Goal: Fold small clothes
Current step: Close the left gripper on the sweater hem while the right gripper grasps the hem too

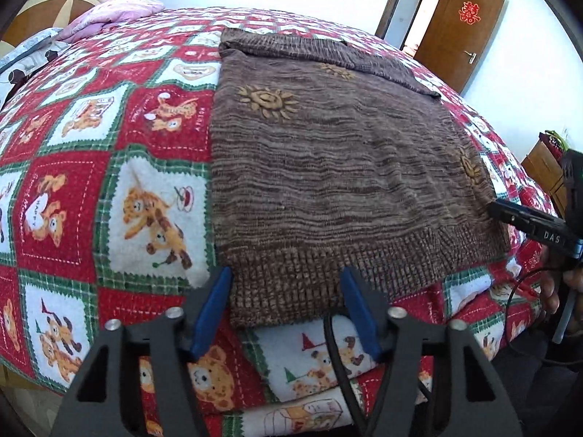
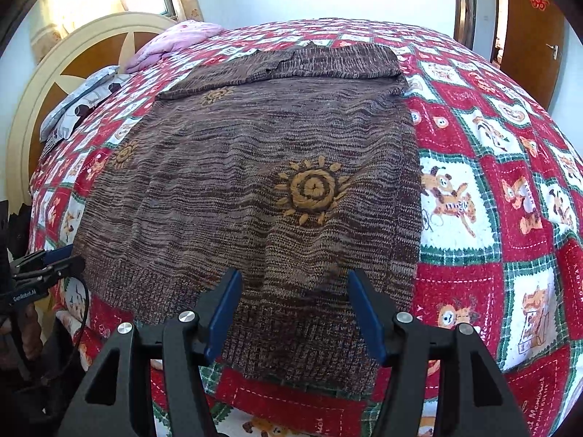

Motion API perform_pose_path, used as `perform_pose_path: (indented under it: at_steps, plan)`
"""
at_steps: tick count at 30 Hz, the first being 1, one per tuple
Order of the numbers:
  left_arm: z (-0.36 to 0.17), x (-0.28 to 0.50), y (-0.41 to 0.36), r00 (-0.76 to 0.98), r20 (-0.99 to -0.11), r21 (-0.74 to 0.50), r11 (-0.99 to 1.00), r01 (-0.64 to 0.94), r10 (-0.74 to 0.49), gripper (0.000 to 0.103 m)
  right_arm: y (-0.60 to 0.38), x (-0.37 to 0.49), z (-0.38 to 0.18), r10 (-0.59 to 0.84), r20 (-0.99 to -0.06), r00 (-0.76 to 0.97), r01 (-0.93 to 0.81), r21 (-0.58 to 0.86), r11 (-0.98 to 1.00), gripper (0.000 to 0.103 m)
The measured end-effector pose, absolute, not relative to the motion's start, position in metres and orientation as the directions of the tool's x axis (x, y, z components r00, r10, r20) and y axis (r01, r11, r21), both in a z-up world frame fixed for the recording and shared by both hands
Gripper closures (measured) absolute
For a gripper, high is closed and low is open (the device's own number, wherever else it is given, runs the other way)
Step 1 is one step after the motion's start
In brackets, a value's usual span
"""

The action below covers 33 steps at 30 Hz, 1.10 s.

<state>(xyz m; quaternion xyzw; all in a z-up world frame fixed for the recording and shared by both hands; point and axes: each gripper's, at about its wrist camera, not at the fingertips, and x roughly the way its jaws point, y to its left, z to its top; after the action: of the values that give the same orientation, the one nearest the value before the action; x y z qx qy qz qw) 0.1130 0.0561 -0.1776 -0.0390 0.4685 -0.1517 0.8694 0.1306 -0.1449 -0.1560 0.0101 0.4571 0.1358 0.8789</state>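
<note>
The brown sweater (image 2: 262,189) lies flat on the bed (image 2: 492,189); its ribbed hem sits between the released left claw (image 1: 288,309) and right claw (image 2: 293,313).

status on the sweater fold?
Done: brown sweater lies flat on the patchwork bedspread, both sleeves folded across the top. In hand: left gripper and right gripper, both open, poised at the ribbed hem. Left: folding the body.
</note>
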Motion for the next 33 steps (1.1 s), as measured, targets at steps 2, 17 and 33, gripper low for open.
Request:
perform_pose_path:
  at_steps: [2, 17, 33]
  plan:
    - [-0.179, 0.115, 0.057, 0.516, -0.800, -0.220, 0.950, 0.224, -0.307, 0.051, -0.145, 0.132, -0.158, 0.245, -0.803, 0.543, -0.228, 0.139, 0.964, 0.041]
    - [-0.153, 0.114, 0.077, 0.546, -0.687, -0.390, 0.877, 0.281, -0.480, 0.091, -0.168, 0.124, -0.132, 0.187, -0.799, 0.571, -0.189, 0.094, 0.977, 0.041]
    - [-0.162, 0.115, 0.072, 0.536, -0.695, -0.376, 0.878, 0.296, -0.479, 0.092, -0.202, 0.106, -0.166, 0.309, -0.847, 0.433, -0.140, 0.275, 0.951, 0.041]
